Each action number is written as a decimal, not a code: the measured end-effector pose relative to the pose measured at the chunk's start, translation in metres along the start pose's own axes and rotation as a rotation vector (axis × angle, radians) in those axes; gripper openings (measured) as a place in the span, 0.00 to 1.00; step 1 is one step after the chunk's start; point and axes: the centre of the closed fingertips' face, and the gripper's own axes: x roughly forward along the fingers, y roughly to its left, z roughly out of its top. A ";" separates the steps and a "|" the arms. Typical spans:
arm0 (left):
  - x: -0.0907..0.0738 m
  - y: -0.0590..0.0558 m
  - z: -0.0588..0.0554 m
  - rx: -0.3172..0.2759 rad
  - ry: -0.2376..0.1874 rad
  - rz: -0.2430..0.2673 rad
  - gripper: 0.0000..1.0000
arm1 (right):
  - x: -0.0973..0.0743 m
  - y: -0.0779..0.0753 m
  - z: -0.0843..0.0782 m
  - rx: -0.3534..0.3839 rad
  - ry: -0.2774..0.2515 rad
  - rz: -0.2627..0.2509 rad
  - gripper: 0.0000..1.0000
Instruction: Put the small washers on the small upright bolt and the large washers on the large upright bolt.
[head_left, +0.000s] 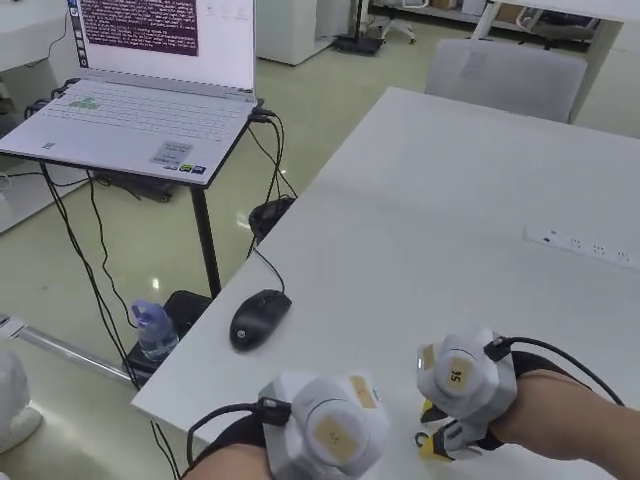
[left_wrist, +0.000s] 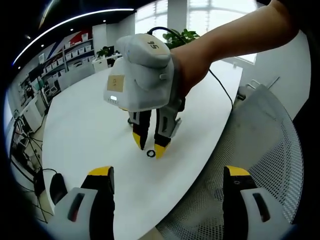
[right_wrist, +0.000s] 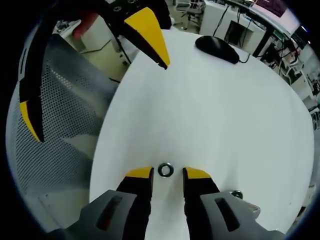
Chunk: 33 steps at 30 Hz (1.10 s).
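While right tongs (right_wrist: 167, 173), set narrow, straddle the small silver ring washer (right_wrist: 165, 170) | left tongs (left_wrist: 167, 172) wide | risk: off-centre pinch may flick it off white worktop (right_wrist: 225, 110)

White table (head_left: 420, 200), black mouse (head_left: 260, 318) near its edge, white power strip (head_left: 585, 245) farther back — metal washer (right_wrist: 165, 170) lying flat

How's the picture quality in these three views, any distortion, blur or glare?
Head view: evenly lit, straight lines, laptop screen glowing bright. Left gripper view: strong fisheye curving the table, windows blown out behind. Right gripper view: same curving, yet the washer between the right tool's tips looks sharp.
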 end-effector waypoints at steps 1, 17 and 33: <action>0.000 0.000 0.000 -0.002 -0.002 0.000 0.90 | 0.000 0.000 0.000 -0.003 -0.002 -0.002 0.25; -0.002 0.008 0.005 -0.020 -0.035 0.024 0.90 | -0.001 0.003 -0.003 -0.015 0.012 -0.012 0.16; -0.001 0.011 0.008 -0.026 -0.047 0.020 0.89 | -0.001 0.002 -0.003 0.038 0.011 -0.031 0.13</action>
